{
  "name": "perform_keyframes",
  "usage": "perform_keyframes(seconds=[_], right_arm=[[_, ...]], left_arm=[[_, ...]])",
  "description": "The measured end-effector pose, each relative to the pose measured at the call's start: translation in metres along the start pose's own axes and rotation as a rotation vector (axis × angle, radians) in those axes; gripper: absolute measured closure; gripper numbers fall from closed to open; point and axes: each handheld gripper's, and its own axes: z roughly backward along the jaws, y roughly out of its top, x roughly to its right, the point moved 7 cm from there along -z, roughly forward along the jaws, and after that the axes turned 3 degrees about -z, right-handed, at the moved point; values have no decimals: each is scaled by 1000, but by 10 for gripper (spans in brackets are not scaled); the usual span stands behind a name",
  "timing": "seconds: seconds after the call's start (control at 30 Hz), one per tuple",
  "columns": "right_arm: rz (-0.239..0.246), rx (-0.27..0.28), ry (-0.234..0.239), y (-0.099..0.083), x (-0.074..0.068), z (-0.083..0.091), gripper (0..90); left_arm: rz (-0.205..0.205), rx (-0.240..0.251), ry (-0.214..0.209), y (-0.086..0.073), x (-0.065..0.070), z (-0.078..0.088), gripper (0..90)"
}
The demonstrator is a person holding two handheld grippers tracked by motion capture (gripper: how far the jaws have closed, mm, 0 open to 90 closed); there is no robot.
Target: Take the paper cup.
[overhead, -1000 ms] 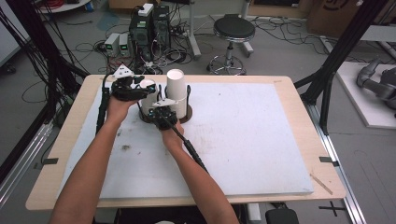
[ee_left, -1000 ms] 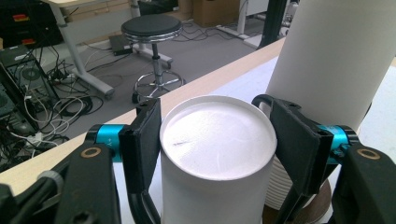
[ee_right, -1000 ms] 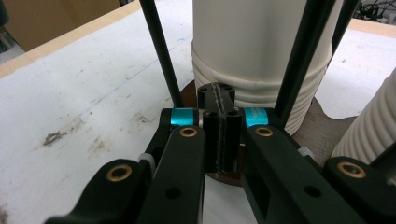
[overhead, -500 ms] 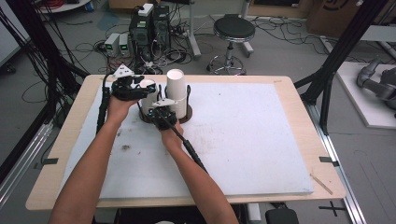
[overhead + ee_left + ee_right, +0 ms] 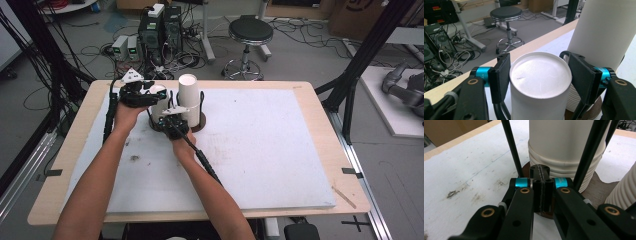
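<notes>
Comparing with a second ago, I see nothing moved: my left gripper [image 5: 540, 80] clamps the short cup [image 5: 540, 75] at far left, its jaws having just been closing. My right gripper [image 5: 541, 192] is pinched flat, holding nothing, against the brown base [image 5: 596, 190] under the tall cup stack [image 5: 188, 97], whose bottom is hidden.

Black round stool [image 5: 246, 31], computer towers [image 5: 160, 25] and tangled cables on floor.

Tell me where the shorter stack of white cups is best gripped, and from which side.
Judging by the left gripper view, grip the shorter cup stack just below its flat top, pads on opposite sides of the round wall, coming in level from the side away from the tall stack. The wall there is smooth and upright; lower down it is ribbed. The left gripper already clamps it this way.
</notes>
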Motion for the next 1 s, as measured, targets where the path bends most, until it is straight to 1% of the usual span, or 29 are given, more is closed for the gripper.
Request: perform_keyframes(seconds=[0.2,0.23,0.27,0.33,0.43,0.5,0.53,0.6,0.67,0.7,1.0], right_arm=[[-15,-5,6,-1,-1,0,900],[-14,-10,4,-2,-1,-1,900],[-9,-20,-9,-3,0,-2,900],[-26,-29,-11,-5,2,-4,900],[-21,-25,-4,-5,1,-4,900],[-13,-4,1,-2,0,-2,900],[-19,11,9,0,-1,-2,900],[-22,24,2,2,-1,0,900],[-45,18,4,2,0,0,900],[-49,16,3,2,0,0,900],[-56,11,0,2,-1,-1,900]], left_arm=[[2,-5,-4,1,0,2,366],[7,-3,-5,1,0,2,366],[7,-3,-5,1,0,2,366],[11,-1,-4,1,-1,4,366],[28,-1,-1,1,-3,4,366],[25,-4,4,1,-2,2,365],[21,-4,5,1,-2,2,365],[12,-8,6,1,0,1,365],[8,-9,6,2,0,1,366],[9,-10,7,2,1,1,366],[14,-16,6,2,0,3,366]])
